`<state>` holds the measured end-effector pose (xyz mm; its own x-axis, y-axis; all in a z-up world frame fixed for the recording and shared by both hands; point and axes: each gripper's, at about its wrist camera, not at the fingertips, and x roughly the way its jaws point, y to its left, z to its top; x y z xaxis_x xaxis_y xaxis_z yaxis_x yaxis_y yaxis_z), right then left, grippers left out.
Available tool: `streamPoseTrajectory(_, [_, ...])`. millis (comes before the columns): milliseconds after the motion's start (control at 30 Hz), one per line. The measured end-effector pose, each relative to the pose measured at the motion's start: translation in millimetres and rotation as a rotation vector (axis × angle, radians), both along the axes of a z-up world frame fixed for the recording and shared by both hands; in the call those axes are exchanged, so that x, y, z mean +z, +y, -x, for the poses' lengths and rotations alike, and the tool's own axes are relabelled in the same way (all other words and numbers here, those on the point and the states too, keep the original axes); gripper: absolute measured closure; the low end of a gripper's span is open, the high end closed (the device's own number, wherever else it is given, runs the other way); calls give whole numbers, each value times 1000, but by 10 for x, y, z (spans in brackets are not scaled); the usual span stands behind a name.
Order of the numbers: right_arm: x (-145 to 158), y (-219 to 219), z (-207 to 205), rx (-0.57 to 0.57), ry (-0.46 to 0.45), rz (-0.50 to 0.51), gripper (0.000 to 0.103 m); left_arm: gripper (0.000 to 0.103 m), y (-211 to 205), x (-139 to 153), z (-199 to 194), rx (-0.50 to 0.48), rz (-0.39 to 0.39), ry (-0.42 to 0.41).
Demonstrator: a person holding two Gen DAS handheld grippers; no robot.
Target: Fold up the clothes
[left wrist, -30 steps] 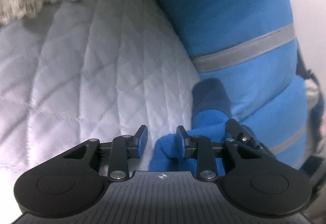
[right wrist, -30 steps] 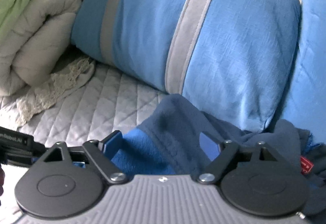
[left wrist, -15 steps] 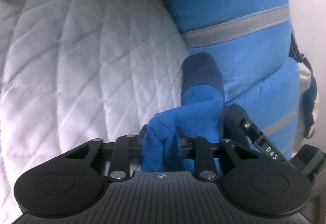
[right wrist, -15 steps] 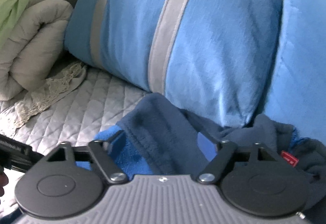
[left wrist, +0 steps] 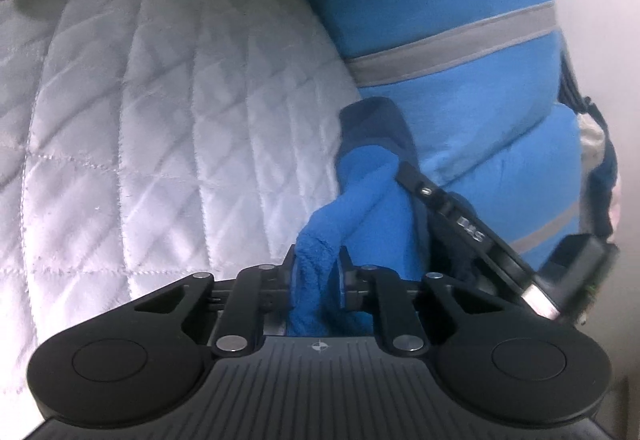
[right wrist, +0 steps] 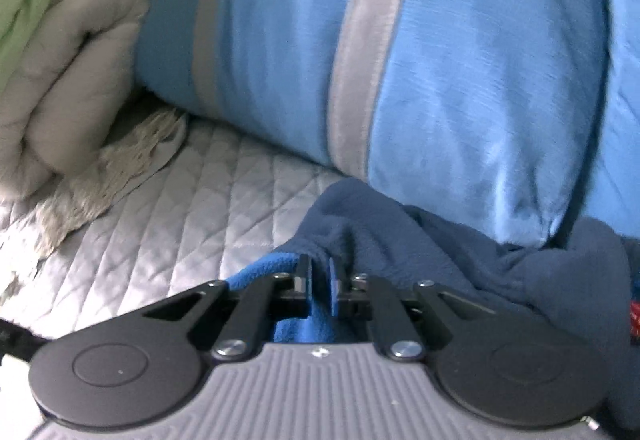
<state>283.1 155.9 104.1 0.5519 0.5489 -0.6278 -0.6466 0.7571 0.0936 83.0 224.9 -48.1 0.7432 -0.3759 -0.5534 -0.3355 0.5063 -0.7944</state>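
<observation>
Left wrist view read only "DAS" on the right gripper [left wrist: 404,175] at 3 o'clock. Both grippers had just closed on the two-tone blue fleece garment [right wrist: 420,240] lying on the quilted bedcover [left wrist: 160,119]; left gripper [left wrist: 318,268] pinched royal-blue fabric.

Fuzzy blue fleece garment [left wrist: 360,199], glossy quilted bedcover [left wrist: 160,119], matt plastic tongs [left wrist: 316,272].
</observation>
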Motion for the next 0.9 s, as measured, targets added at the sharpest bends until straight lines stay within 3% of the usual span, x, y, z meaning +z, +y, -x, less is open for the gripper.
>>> streamPoseTrajectory(233, [-21, 85, -20, -38, -15, 28, 95, 86, -56, 191, 85, -4, -57, 1])
streamPoseTrajectory(400, [-34, 47, -41, -37, 17, 12, 95, 87, 74, 227, 213, 72, -12, -7])
streamPoseTrajectory(467, [-45, 38, -51, -41, 26, 3, 95, 83, 131, 256, 214, 110, -28, -42])
streamPoseTrajectory(533, [-48, 56, -37, -43, 21, 11, 95, 73, 142, 257, 192, 123, -46, -26])
streamPoseTrajectory(600, [-40, 74, -19, -43, 15, 18, 94, 72, 120, 224, 172, 119, -19, -26])
streamPoseTrajectory(667, [9, 62, 18, -40, 19, 12, 84, 72, 74, 228, 134, 90, -7, -25])
streamPoseTrajectory(700, [34, 56, 36, -39, 21, 8, 74, 72, 48, 251, 117, 74, -21, -20])
streamPoseTrajectory(733, [71, 40, 66, -34, 25, 3, 54, 72, 24, 277, 127, 64, -36, -22])
streamPoseTrajectory(767, [138, -1, 120, -21, 34, -6, 44, 72, 2, 312, 128, 54, -52, -32])
streamPoseTrajectory(800, [205, -43, 175, -7, 44, -16, 24, 72, -18, 337, 127, 47, -57, -41])
streamPoseTrajectory(833, [272, -100, 235, 2, 53, -25, 13, 71, -30, 363, 129, 38, -56, -52])
streamPoseTrajectory(900, [411, -292, 379, 1, 67, -40, 9, 68, -56, 415, 138, 21, -54, -75])
